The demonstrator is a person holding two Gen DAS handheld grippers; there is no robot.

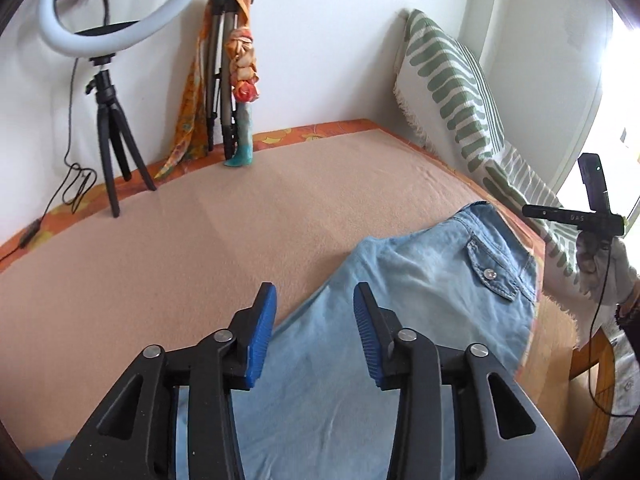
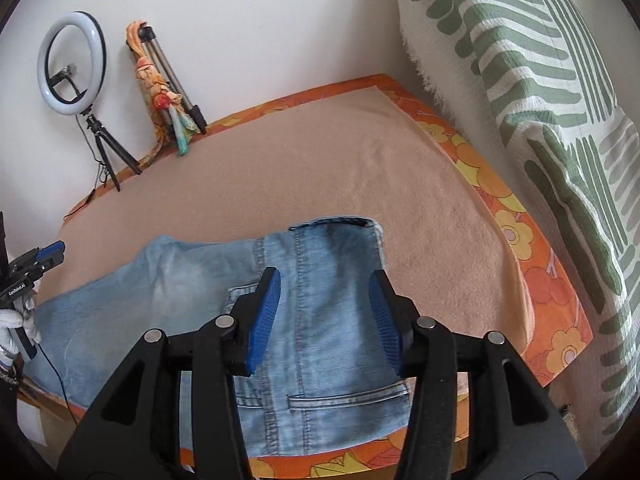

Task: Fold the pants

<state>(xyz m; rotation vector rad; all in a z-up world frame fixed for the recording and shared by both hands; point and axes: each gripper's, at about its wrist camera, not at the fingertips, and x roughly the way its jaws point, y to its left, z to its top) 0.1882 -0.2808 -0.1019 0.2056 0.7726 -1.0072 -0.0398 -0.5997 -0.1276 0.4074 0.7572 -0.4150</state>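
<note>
Jeans (image 1: 420, 320) in the left wrist view: spread from 6 o'clock up toward 2 o'clock over the tan blanket (image 1: 200, 248), flap pocket (image 1: 498, 270) showing, cloth lying flat and doubled lengthwise by the look of it. Left gripper (image 1: 314, 336) above them, fingers parted, nothing between the blue pads (image 1: 262, 336), no touch on the denim. At 3 o'clock, the right gripper (image 1: 592, 208) in a gloved hand (image 1: 604, 268), clear of the cloth.

Right wrist view: jeans (image 2: 200, 280) from 9 o'clock to 6 o'clock, waistband (image 2: 336, 222) near centre, welt pocket (image 2: 348, 398) low. Right gripper (image 2: 324, 320) over the seat, released, empty. Left gripper (image 2: 48, 258) at 9 o'clock, off the fabric.

Judged: first lengthwise fold probably done and just let go; crosswise folds of the legs toward the waist left.
</note>
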